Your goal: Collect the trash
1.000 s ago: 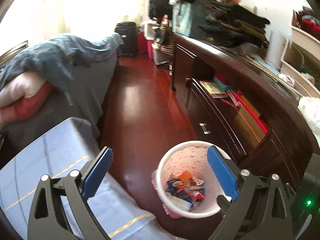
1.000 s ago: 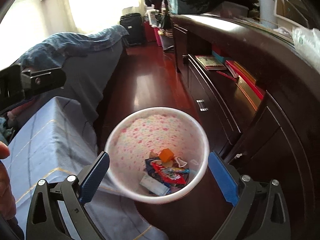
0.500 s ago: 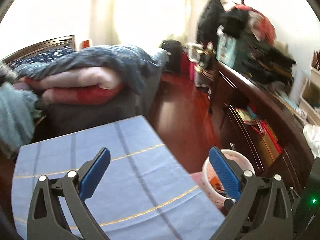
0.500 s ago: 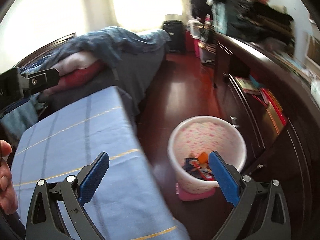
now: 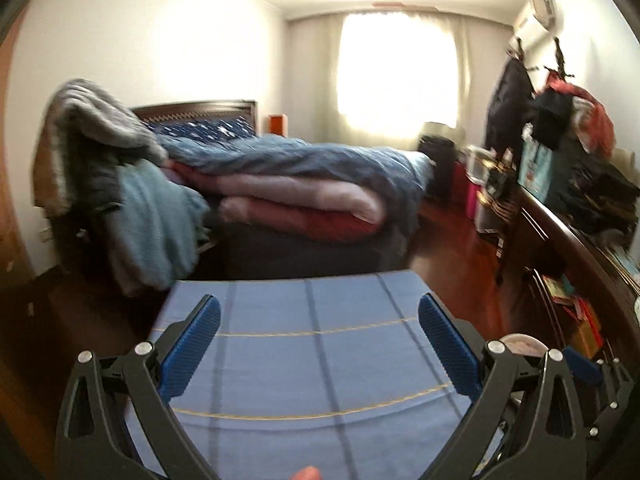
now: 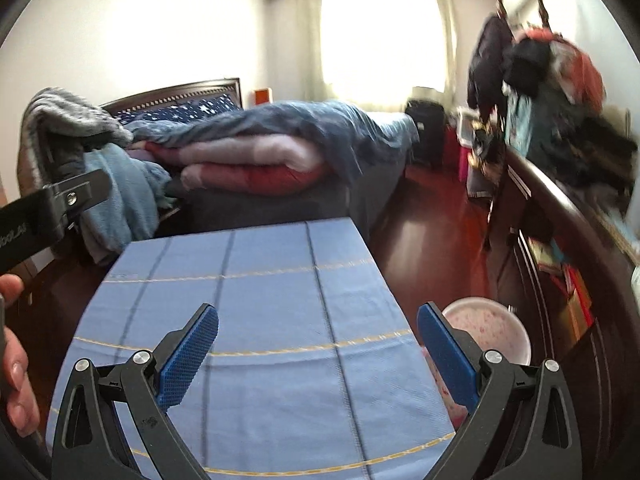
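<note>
Both the left gripper (image 5: pixel 319 328) and right gripper (image 6: pixel 318 338) hover wide apart and empty over the blue tablecloth (image 6: pixel 256 320), the pink bin (image 6: pixel 490 334) beside it, its contents seemingly hidden.

We wore nothing visible on the bare hand (image 6: pixel 14 364). Our left gripper (image 5: pixel 319 344) and right gripper (image 6: pixel 318 350) each had black, triangular-cutout arms, silver round screws and ribbed blue pads (image 6: pixel 188 356). A black clamp (image 6: pixel 52 210) carried white lettering.
</note>
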Tool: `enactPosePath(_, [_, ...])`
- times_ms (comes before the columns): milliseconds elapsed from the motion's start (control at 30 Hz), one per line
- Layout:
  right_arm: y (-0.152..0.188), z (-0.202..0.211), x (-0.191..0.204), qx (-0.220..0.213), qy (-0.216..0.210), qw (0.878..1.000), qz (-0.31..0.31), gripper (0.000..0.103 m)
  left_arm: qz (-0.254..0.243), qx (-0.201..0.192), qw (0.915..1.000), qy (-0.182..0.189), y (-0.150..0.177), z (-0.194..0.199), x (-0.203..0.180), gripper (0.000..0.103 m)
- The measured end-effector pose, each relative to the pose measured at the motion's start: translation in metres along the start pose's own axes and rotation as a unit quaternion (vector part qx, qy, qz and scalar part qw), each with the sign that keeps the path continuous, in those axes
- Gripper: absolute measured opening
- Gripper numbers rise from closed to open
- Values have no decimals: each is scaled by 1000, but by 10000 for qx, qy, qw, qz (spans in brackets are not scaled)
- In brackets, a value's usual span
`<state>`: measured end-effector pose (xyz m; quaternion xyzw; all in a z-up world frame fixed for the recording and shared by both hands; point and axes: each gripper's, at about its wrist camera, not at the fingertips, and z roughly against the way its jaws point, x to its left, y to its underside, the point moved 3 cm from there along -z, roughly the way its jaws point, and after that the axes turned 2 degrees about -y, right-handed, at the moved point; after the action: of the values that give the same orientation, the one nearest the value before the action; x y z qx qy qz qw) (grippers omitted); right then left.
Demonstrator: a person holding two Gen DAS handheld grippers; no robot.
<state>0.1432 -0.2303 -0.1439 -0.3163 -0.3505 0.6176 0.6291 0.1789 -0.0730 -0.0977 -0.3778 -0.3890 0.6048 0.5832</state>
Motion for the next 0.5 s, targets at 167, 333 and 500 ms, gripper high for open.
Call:
enactPosePath(167, [-12,33,34,-426,163,9984,343,99,134,-446,9979,-458,-8,55,47,99])
enactPosePath(333, [-24,76,54,-979,207,9939,469,99,436,-572,9959,-546,-14,98,83,99])
enactPosePath(500, [-35,115,61,-1413,193,9889,419,99,587,-761,9942,-488,-17,133,103,99])
